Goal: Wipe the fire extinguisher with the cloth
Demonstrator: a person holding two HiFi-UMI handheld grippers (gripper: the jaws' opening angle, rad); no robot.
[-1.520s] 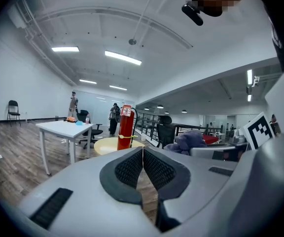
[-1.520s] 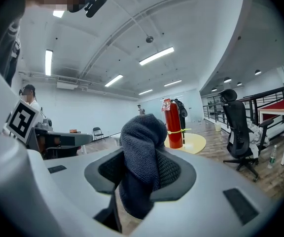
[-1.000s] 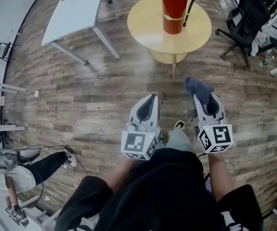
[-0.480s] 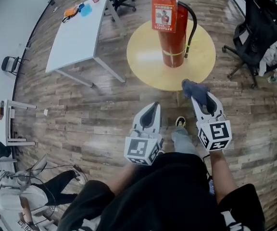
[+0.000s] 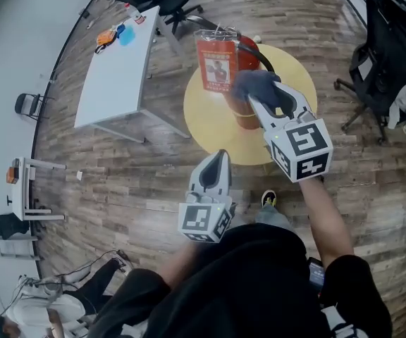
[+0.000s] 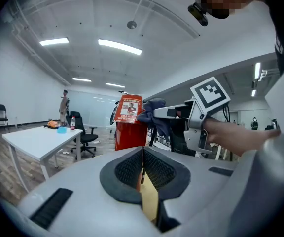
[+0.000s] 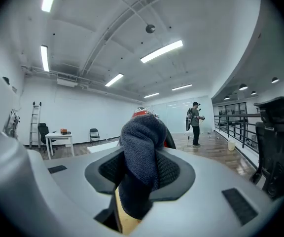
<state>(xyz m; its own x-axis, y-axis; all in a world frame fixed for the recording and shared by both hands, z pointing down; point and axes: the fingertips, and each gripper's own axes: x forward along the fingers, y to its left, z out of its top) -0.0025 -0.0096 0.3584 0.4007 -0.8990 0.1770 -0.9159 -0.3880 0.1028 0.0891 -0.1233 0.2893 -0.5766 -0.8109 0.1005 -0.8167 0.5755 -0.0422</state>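
Approach step is judged in hand; the cloth (image 5: pixel 256 85) is clamped in the right gripper (image 5: pixel 254 98), just beside the extinguisher (image 5: pixel 244 117) on the table (image 5: pixel 206 115); left gripper (image 5: pixel 219 162) is closed on nothing (held low); contact with the cylinder is required next.

Rough cloth, glossy paint, smooth wood.
The cloth (image 7: pixel 140 147) is coarse, matt knitted fabric; the fire extinguisher (image 6: pixel 128 135) is glossy red-painted; the worktop (image 5: pixel 210 118) is smooth pale wood; the floor (image 5: pixel 118 167) is grained planks.
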